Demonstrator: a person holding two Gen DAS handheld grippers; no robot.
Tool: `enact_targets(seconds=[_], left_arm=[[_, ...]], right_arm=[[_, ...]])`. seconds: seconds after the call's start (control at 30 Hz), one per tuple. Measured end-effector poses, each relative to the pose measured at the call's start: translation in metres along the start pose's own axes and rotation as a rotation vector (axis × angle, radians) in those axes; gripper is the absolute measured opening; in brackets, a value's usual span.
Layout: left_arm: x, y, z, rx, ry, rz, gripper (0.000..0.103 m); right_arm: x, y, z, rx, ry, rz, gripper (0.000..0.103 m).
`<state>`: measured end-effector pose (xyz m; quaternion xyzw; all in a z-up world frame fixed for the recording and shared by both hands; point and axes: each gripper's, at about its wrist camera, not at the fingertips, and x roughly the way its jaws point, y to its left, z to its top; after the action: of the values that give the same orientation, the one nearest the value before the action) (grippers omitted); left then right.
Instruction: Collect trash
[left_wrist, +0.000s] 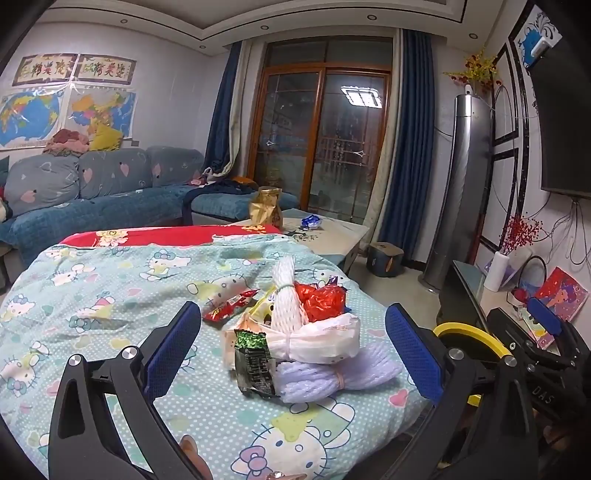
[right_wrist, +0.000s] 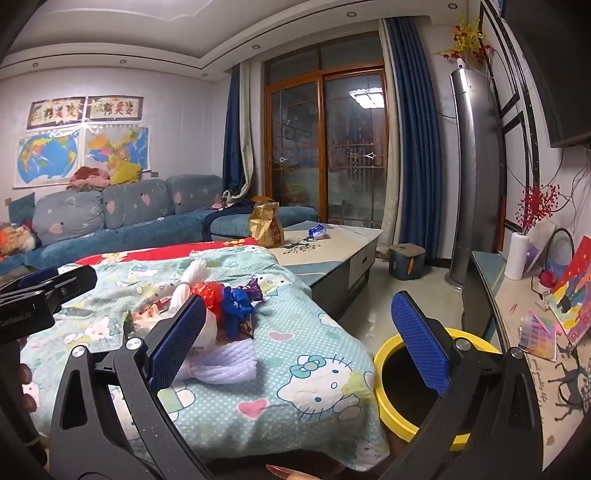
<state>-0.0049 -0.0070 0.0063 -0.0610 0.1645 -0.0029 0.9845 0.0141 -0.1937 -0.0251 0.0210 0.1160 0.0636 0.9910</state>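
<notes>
Currently both grippers hover above the cartoon-print blanket, neither carrying anything. Left gripper: jaws spread wide, framing the trash pile from the blanket's near side. Right gripper: jaws likewise spread, set at the blanket's right edge, part over the yellow-rimmed bin, which stands on the floor just beside that edge.

The pile sits toward the blanket's right edge, pieces touching or overlapping: green-black snack wrapper nearest, lilac foam net beside it, white foam net upright-ish behind, red crumpled plastic, red wrapper to the left. Blue and purple foil scraps show on the far side in the right wrist view.

Judgement: step in hand is the first pick, probably by the left gripper.

- Take the nearest loose piece first (snack wrapper or lilac net); lower the pads to straddle one item only.
- Foam nets will likely compress and spring; close fully, pinch near the tied middle.
- Keep fingertips off the blanket, or fabric may come up with the wrapper.
- Carry low over the right edge to the bin; release only when above the opening.
</notes>
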Motion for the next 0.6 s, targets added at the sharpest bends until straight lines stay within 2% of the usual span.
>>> enact_targets(seconds=[0.6], left_arm=[[0.0028, -0.0003, -0.0054, 0.002, -0.004, -0.002, 0.097]], right_arm=[[0.0059, -0.0002, -0.0002, 0.001, 0.019, -0.005, 0.093]])
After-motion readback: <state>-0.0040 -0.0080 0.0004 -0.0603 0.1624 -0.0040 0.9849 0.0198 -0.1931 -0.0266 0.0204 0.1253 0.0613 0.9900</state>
